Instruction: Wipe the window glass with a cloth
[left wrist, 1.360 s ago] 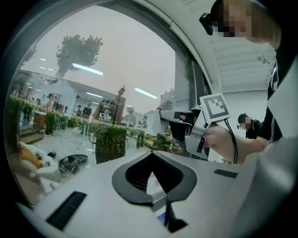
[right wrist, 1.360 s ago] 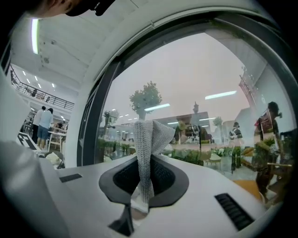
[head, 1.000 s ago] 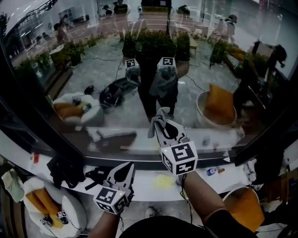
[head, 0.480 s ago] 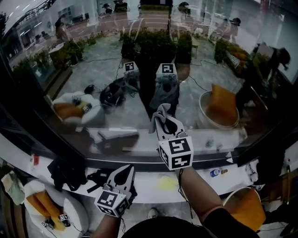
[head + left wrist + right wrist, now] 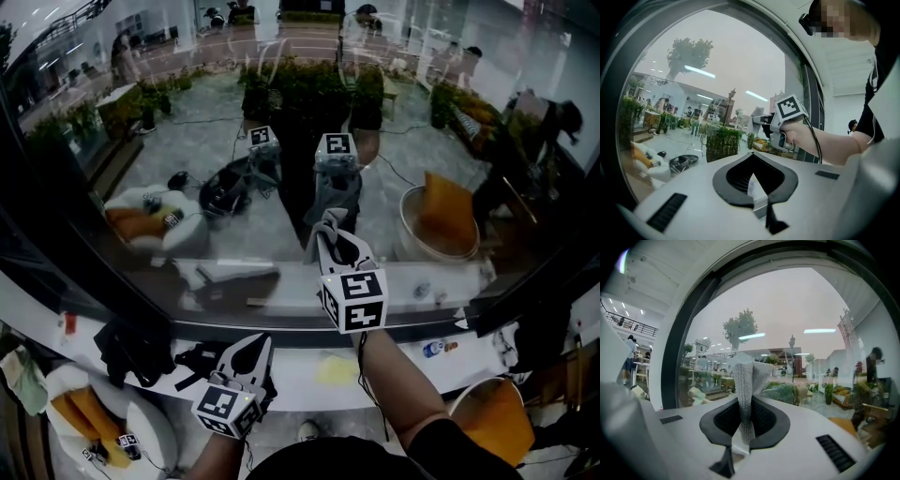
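The big curved window glass fills the head view. My right gripper is raised in front of it, shut on a grey knitted cloth whose tip meets its own reflection on the pane. In the right gripper view the cloth stands up out of the right gripper, with the glass close ahead. My left gripper hangs low over the sill, shut and holding nothing. In the left gripper view it points at the pane, with the right gripper's marker cube and a hand beyond.
A dark frame bar runs under the pane. The white sill below carries a yellow pad, black items and a small bottle. Cushioned round chairs stand at bottom left and bottom right.
My right gripper, still holding the cloth, has shifted slightly upward along the glass. The left gripper has stayed about where it was.
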A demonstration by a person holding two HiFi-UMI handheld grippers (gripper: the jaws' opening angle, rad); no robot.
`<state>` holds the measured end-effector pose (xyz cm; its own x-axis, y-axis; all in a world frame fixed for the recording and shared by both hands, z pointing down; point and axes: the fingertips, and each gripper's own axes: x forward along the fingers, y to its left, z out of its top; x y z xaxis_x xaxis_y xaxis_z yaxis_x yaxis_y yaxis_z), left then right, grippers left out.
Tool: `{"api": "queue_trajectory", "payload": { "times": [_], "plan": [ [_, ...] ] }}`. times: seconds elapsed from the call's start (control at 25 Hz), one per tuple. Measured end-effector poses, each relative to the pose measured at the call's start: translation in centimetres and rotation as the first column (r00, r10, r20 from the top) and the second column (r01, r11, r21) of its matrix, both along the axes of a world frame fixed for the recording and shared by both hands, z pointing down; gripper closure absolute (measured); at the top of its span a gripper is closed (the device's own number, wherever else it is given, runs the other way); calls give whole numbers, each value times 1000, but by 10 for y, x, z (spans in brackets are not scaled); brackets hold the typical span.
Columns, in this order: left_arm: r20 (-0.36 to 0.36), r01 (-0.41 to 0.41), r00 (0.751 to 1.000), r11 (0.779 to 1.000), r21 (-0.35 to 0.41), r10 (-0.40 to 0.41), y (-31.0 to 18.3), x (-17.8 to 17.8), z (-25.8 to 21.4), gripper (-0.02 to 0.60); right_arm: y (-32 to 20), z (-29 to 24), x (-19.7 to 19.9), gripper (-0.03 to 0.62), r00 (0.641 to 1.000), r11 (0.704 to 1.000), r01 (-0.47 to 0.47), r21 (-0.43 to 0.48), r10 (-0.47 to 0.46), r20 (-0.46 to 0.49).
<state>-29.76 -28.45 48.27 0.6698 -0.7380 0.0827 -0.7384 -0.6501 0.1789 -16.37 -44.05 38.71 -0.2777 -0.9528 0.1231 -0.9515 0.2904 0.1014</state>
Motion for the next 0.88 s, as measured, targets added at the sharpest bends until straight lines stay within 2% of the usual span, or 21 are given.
{"api": "queue_trajectory", "payload": {
  "times": [0.32,0.44,0.6,0.88],
  "plan": [
    [-11,-5,1000,1000,-23,5,8,7,-1,575,2,1,7,542,1000,1000,-21,-5,21,10],
    [-14,-13,1000,1000,-12,13,9,18,-10,575,1,1,19,542,999,999,-31,-11,31,13],
    [16,-33,999,999,15,33,13,30,-12,575,5,1,41,542,999,999,-47,-14,48,23],
    [19,-89,996,996,32,88,14,95,-21,576,18,-5,108,542,996,997,-77,-3,77,36]
  ]
}}
